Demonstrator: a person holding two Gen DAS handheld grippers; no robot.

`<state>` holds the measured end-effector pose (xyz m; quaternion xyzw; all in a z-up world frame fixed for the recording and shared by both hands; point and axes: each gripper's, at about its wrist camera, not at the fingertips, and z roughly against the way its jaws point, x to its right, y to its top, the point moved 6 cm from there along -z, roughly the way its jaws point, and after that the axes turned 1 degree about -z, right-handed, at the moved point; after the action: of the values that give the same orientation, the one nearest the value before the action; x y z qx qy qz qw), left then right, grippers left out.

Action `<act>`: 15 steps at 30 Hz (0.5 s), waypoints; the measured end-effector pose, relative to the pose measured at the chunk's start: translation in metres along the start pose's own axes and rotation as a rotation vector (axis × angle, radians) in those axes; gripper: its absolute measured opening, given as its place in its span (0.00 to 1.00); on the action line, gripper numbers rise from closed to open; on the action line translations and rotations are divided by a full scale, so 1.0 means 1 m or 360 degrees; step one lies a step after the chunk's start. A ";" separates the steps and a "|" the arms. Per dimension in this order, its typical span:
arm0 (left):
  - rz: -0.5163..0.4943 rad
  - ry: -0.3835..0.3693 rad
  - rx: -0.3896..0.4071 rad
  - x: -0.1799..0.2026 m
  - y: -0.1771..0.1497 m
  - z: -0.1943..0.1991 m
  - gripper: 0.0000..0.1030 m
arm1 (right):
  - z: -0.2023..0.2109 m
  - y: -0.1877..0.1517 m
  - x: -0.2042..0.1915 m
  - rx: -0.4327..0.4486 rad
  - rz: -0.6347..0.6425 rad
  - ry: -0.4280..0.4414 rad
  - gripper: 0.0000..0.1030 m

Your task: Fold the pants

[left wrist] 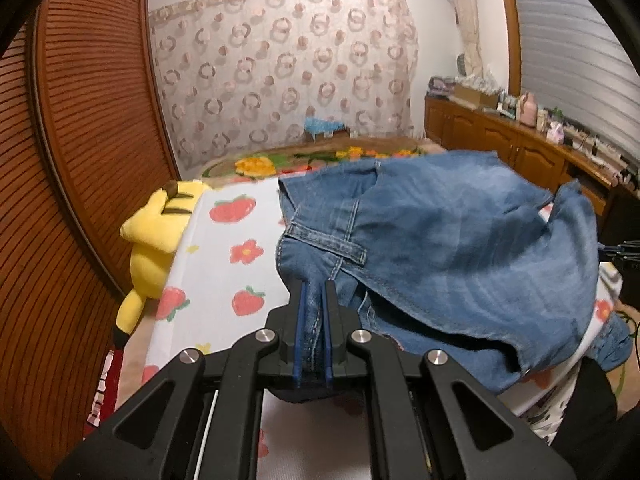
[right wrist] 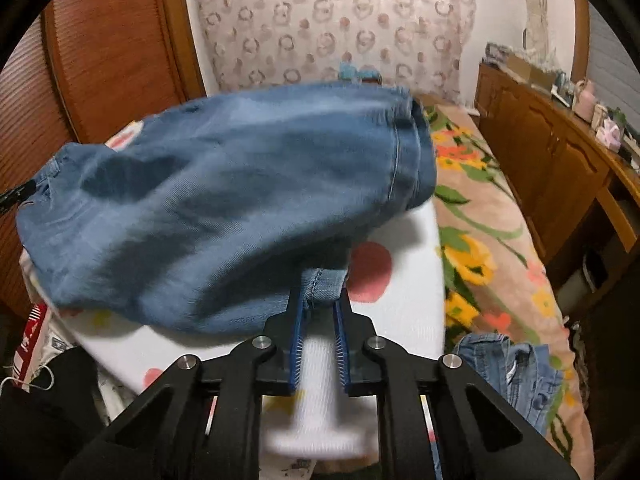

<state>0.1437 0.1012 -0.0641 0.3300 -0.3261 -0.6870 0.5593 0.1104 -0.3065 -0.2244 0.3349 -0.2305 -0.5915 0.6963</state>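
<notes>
My left gripper (left wrist: 314, 292) has its fingers closed tight on a thick seam of the jeans (left wrist: 452, 248), near the waistband with its belt loop (left wrist: 326, 242). My right gripper (right wrist: 320, 300) pinches a hemmed edge of the same jeans (right wrist: 224, 208) just at the fingertips, with the blue pads further back standing apart and bare. Between the two grips the denim hangs lifted and bunched over the strawberry-print sheet (left wrist: 240, 252), sagging in the middle and partly draped on the sheet; the right view is blurred, so the exact lie of the cloth there is hard to tell. I judge the denim to be fairly heavy for cloth, soft but with stiff seams, not slippery and not fragile. The seams and waistband look like the best places to hold, since a single thin layer could slide out of a shallow pinch like the right one. On the left edge of the bed lies a yellow plush toy (left wrist: 154, 248), close enough that a swinging leg of the jeans could brush it. Another denim piece (right wrist: 516, 372) lies crumpled on the flowered blanket (right wrist: 492, 240) to the right, near the wooden cabinet (right wrist: 552, 152).
</notes>
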 end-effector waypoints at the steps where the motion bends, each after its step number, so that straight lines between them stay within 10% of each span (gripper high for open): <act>1: 0.0001 -0.0005 0.0018 0.000 0.002 0.005 0.08 | 0.010 0.004 0.003 0.0036 -0.0012 0.0000 0.13; 15: -0.0099 -0.0047 0.0292 0.023 0.084 0.066 0.08 | 0.170 0.097 0.046 0.0634 0.0040 -0.0175 0.12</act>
<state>0.1324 0.0704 0.0406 0.3796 -0.3855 -0.6762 0.5002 0.0620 -0.3769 -0.0421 0.4302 -0.3848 -0.5430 0.6100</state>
